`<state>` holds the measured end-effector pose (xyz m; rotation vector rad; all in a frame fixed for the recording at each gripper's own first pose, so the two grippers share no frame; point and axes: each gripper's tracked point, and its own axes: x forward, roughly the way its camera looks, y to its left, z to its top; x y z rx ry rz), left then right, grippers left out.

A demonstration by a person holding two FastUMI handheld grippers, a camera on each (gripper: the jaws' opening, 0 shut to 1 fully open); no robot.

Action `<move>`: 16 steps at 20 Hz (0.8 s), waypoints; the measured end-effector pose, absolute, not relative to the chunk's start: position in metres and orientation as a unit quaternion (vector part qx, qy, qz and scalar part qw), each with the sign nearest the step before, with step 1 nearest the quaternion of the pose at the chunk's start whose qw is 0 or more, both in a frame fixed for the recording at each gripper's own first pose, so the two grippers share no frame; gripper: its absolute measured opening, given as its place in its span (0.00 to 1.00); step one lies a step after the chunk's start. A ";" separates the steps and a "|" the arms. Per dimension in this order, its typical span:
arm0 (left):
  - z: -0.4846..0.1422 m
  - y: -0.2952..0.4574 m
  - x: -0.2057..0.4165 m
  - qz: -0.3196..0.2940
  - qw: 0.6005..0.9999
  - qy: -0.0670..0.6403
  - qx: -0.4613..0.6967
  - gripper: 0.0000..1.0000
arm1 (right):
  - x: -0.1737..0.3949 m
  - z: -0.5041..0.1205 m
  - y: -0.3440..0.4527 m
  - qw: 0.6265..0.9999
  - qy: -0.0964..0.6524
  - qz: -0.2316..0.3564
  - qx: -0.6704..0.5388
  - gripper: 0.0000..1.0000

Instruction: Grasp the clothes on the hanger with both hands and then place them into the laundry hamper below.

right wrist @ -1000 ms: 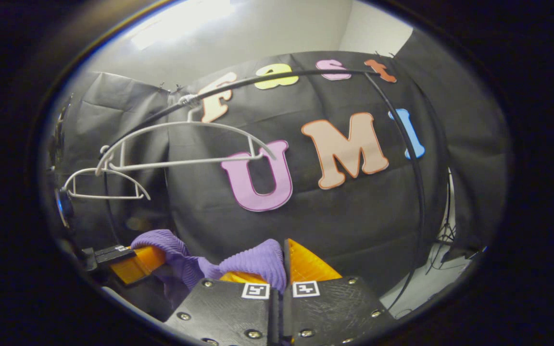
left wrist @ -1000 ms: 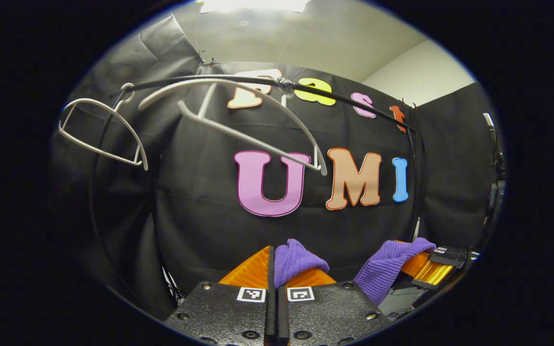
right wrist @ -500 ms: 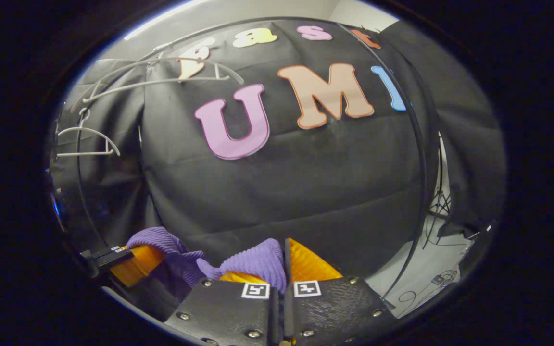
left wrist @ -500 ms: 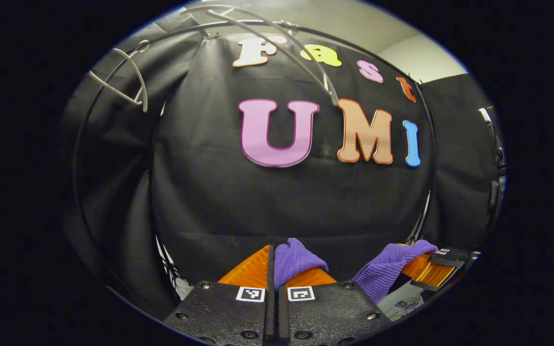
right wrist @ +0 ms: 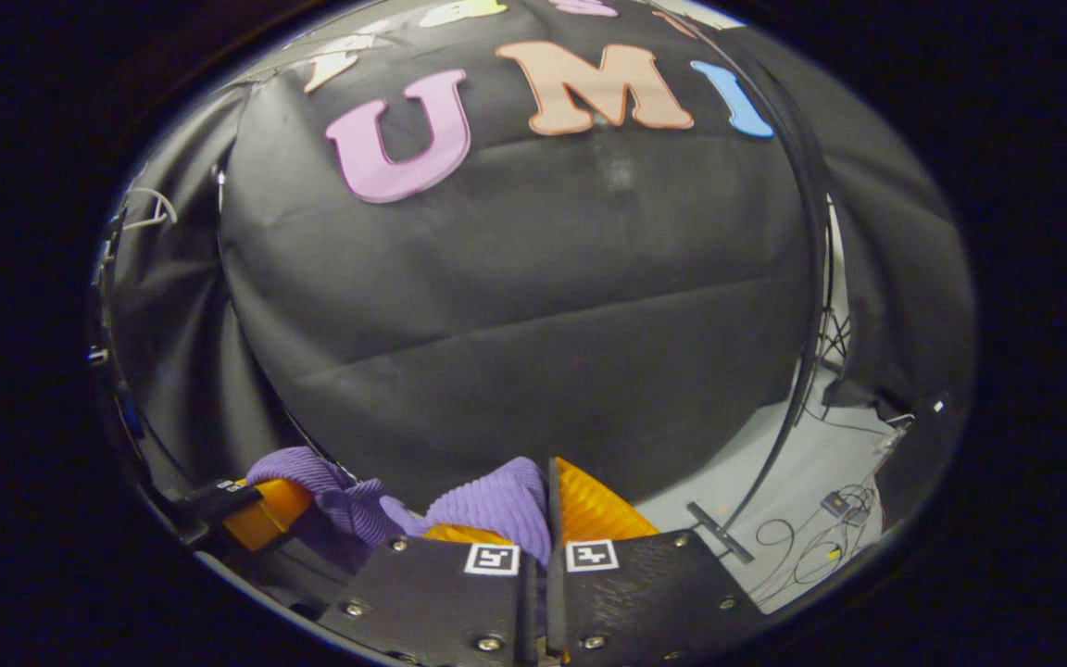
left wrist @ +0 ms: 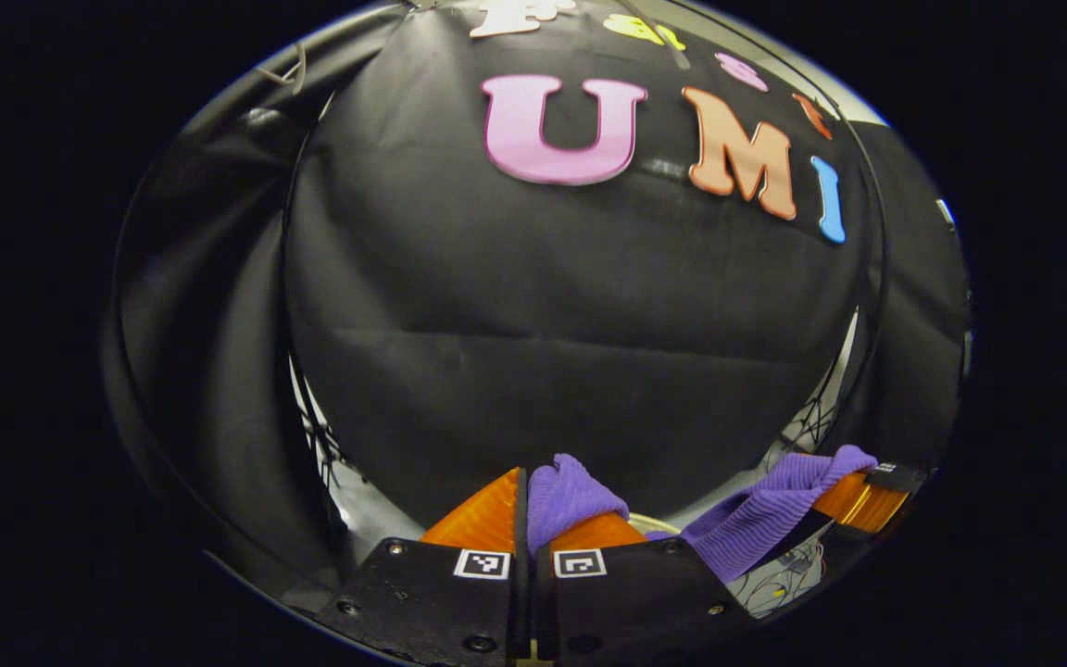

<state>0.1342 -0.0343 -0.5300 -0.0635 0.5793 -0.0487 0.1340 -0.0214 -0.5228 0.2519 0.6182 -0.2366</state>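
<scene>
The purple ribbed garment (left wrist: 566, 496) is pinched at the bottom of the left gripper view, where my left gripper (left wrist: 524, 505) is shut on a fold of it. From there it stretches right to the other gripper (left wrist: 858, 496), which also holds it. In the right gripper view my right gripper (right wrist: 547, 505) is shut on the purple garment (right wrist: 487, 505). The cloth runs left to the far gripper (right wrist: 256, 500). A bare white hanger (right wrist: 149, 208) shows at the left edge, high above both grippers.
The black rack pole (right wrist: 811, 278) curves down on the right, and in the left gripper view the pole (left wrist: 876, 232) does too. Loose cables (right wrist: 811, 537) lie on the pale floor, and a tripod (right wrist: 834, 343) stands behind the pole.
Both grippers have come down with the purple garment still pinched. The rail and white hangers have slid up to the top edges of both views, and more floor shows.
</scene>
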 end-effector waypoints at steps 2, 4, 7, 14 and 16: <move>-0.555 -0.032 0.130 -0.020 0.948 0.315 -0.031 0.03 | 0.129 -0.545 -0.016 0.927 0.333 -0.110 0.131 0.05; -0.575 -0.033 0.123 -0.023 0.938 0.344 -0.034 0.05 | 0.122 -0.561 -0.014 0.917 0.364 -0.104 0.128 0.06; -0.596 -0.038 0.110 -0.033 0.923 0.380 -0.044 0.06 | 0.103 -0.582 -0.015 0.905 0.391 -0.110 0.125 0.06; -0.594 -0.028 0.098 -0.027 0.922 0.387 -0.013 0.91 | 0.091 -0.582 -0.009 0.897 0.409 -0.106 0.128 0.75; -0.567 -0.025 0.098 -0.026 0.928 0.371 -0.016 0.99 | 0.101 -0.561 -0.009 0.909 0.386 -0.102 0.116 0.99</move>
